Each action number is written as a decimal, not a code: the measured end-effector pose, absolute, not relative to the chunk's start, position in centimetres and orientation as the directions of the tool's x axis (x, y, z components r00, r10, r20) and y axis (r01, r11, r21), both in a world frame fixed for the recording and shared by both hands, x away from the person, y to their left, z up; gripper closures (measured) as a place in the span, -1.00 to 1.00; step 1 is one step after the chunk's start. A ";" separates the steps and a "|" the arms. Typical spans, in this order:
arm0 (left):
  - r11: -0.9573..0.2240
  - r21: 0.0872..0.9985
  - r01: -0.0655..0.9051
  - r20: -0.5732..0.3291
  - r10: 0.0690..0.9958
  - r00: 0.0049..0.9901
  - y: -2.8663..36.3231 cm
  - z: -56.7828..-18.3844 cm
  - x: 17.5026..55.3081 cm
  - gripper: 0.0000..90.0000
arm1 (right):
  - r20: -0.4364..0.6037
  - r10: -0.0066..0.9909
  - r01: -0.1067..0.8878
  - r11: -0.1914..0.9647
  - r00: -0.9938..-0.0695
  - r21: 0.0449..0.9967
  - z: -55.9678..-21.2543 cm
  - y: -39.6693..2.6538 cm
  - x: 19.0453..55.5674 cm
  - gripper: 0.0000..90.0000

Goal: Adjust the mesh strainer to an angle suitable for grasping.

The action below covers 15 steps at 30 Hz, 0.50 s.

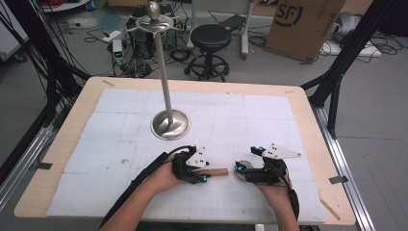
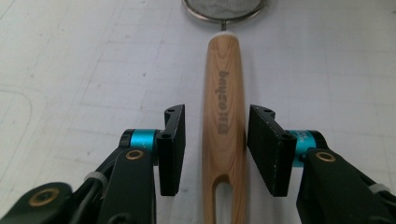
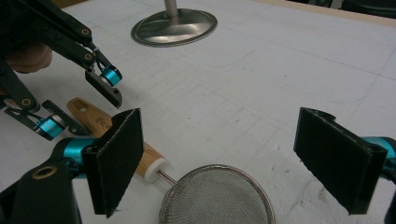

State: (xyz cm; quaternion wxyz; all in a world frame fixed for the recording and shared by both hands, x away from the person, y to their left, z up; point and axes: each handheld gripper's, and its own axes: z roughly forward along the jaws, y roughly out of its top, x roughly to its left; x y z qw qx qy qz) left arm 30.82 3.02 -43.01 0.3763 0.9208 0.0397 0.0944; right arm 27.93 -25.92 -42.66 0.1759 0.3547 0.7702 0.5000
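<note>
In the lower middle of the high view, I saw my left gripper (image 1: 202,169) at the wooden handle (image 1: 217,172) of a strainer (image 1: 239,168), which lay flat on the white mat (image 1: 120,139). Its long axis ran left to right, the mesh bowl (image 3: 217,200) pointing right. In the left gripper view the jaws stood apart on either side of the handle, gaps showing, gripping nothing. Further right, my right gripper (image 1: 250,163) was spread wide over the bowl, empty. A metal stand (image 1: 169,123) stood above, near centre.
</note>
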 end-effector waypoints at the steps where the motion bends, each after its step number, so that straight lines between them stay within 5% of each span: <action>1: -0.717 0.697 0.007 0.147 0.152 0.977 3.3 -43.0 30.9 0.26 | 0.083 0.723 0.371 0.249 -0.686 0.894 -42.7 -25.9 27.9 -0.67; 15: -0.711 0.699 0.081 0.156 0.262 0.952 5.0 -43.2 32.6 0.21 | 0.087 0.725 0.378 0.250 -0.683 0.891 -42.7 -25.9 27.9 -0.67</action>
